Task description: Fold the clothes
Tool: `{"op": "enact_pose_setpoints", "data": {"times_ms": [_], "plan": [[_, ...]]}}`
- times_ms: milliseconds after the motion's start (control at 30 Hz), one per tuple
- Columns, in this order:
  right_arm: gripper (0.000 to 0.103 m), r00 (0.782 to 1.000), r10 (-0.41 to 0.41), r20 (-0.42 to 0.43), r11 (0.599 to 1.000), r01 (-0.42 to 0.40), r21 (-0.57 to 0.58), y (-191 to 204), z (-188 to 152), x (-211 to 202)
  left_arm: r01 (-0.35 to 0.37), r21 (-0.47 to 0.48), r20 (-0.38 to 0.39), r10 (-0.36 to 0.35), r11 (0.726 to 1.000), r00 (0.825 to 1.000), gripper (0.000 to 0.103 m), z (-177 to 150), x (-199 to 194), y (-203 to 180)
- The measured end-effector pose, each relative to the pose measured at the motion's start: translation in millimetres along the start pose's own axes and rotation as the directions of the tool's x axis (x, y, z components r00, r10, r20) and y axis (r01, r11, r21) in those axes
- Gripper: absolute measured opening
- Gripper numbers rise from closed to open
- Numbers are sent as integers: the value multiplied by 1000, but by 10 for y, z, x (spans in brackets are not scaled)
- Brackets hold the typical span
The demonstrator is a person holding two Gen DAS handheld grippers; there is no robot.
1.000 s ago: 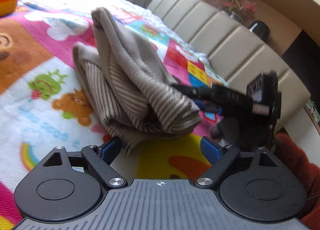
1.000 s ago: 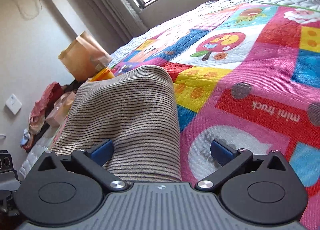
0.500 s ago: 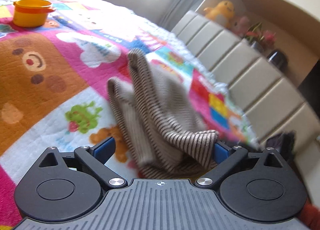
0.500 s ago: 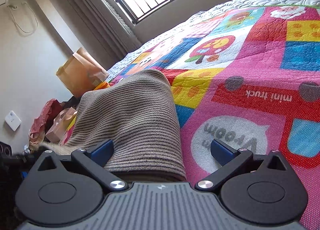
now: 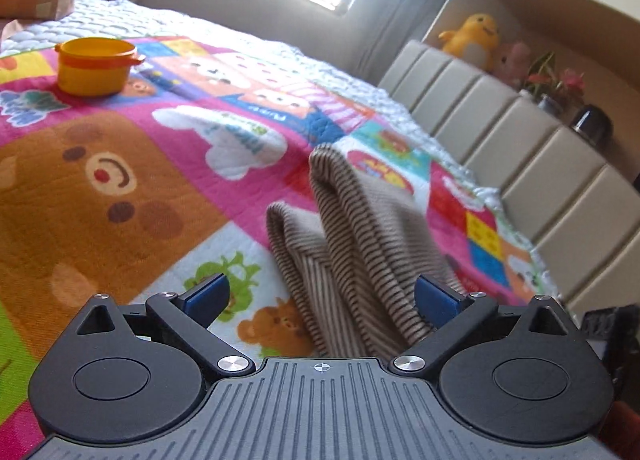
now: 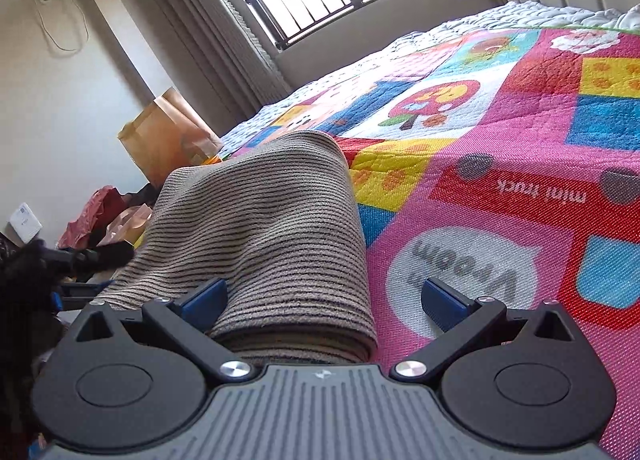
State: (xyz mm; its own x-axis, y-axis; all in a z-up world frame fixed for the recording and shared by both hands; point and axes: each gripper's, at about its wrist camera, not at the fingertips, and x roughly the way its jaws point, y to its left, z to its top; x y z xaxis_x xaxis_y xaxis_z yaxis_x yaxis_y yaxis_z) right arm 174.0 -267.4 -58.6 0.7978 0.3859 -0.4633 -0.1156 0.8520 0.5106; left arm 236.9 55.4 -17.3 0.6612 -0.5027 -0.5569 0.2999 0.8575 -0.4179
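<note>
A ribbed, striped knit garment [image 5: 352, 244] is lying bunched in soft folds on the quilted cartoon bedspread [image 5: 120, 188]. The left gripper [image 5: 320, 296] and right gripper [image 6: 324, 296] are both gaping wide, clamping nothing. A yellow plastic pot [image 5: 96, 65] is sitting beyond, well apart.

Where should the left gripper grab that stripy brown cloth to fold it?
Probably the tall raised fold of the striped cloth, coming from the near side. It stands up off the quilt, so the open left gripper could likely straddle it.
</note>
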Motion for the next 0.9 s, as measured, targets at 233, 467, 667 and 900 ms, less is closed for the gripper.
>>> {"op": "enact_pose_setpoints", "data": {"times_ms": [233, 467, 667, 900], "plan": [[103, 1000, -5, -2, 1000, 5, -9, 7, -8, 4, -14, 12, -20, 14, 1000, 1000, 102, -110, 134, 120], [103, 1000, -24, -10, 999, 24, -28, 43, -8, 20, -16, 24, -24, 16, 1000, 1000, 102, -124, 190, 147], [103, 1000, -25, -4, 999, 25, -28, 50, -20, 7, -5, 37, -22, 6, 999, 1000, 102, -117, 196, 151], [103, 1000, -15, -3, 1000, 15, -16, 30, -12, 7, 8, 29, -23, -7, 1000, 1000, 103, -118, 209, 182]]}}
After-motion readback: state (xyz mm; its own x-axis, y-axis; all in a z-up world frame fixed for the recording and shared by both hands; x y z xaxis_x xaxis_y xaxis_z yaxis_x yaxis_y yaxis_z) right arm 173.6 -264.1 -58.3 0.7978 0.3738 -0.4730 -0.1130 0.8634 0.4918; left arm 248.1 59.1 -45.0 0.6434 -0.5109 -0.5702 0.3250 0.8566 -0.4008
